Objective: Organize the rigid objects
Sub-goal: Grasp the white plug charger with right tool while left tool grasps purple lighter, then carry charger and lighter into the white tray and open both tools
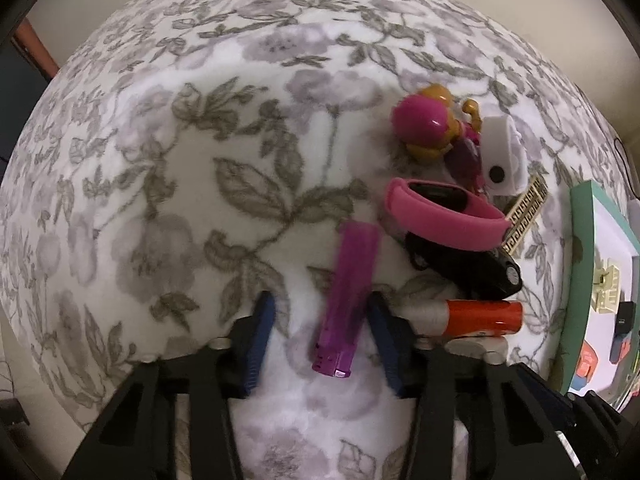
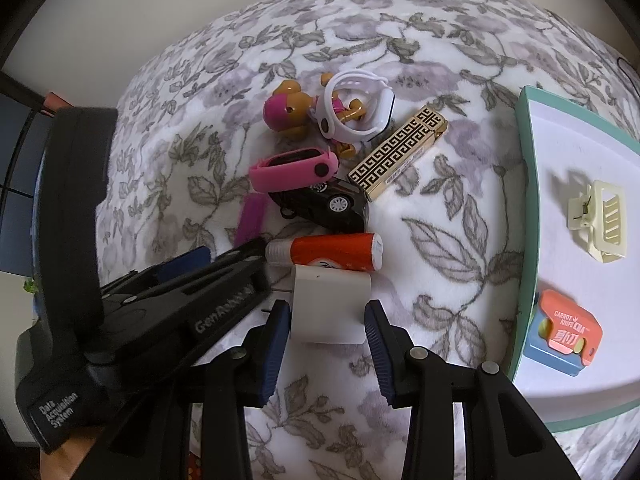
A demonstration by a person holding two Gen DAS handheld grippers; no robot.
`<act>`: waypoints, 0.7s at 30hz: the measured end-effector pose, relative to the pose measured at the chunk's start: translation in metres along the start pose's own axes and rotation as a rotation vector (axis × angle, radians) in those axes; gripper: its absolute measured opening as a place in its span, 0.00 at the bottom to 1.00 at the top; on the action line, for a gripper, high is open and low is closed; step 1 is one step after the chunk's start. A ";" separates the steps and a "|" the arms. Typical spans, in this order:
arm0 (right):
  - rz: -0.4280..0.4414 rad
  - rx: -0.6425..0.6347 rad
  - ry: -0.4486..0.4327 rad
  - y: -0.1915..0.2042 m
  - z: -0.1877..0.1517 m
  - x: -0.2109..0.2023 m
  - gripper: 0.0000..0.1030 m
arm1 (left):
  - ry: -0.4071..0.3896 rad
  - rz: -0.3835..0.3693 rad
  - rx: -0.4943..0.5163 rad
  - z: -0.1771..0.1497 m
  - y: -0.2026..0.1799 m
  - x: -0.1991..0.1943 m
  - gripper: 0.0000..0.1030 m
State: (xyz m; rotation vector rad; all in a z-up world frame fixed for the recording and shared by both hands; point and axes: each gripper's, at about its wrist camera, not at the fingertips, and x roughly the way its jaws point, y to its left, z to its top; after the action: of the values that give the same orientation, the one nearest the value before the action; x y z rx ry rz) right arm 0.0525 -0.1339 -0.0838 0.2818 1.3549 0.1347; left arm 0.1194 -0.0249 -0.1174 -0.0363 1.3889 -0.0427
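Lying between left fingers [image 1: 262, 340] — purple lighter [image 1: 347, 304]

— What lies under everything?

— A plush floral blanket [image 1: 168, 184], white with grey leaves and pale mauve blooms, spread across the whole surface.

— And behind it?

— A plain cream wall [image 2: 168, 4], evenly lit. At the far left a reddish-brown wooden edge [image 1: 38, 50] shows beside something dark blue [image 2: 16, 184].
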 end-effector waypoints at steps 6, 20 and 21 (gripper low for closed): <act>-0.025 -0.034 -0.010 0.005 0.000 0.001 0.41 | 0.004 -0.018 -0.063 -0.001 0.013 -0.004 0.21; -0.008 -0.020 0.022 0.005 0.002 0.019 0.44 | -0.003 0.008 -0.026 -0.005 0.009 -0.006 0.21; -0.013 -0.029 0.021 0.006 0.002 0.019 0.44 | -0.004 0.008 -0.024 -0.005 0.008 -0.006 0.21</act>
State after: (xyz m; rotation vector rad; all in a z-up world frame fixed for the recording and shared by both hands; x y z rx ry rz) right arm 0.0585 -0.1232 -0.1000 0.2479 1.3746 0.1471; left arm 0.1140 -0.0164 -0.1129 -0.0509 1.3855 -0.0185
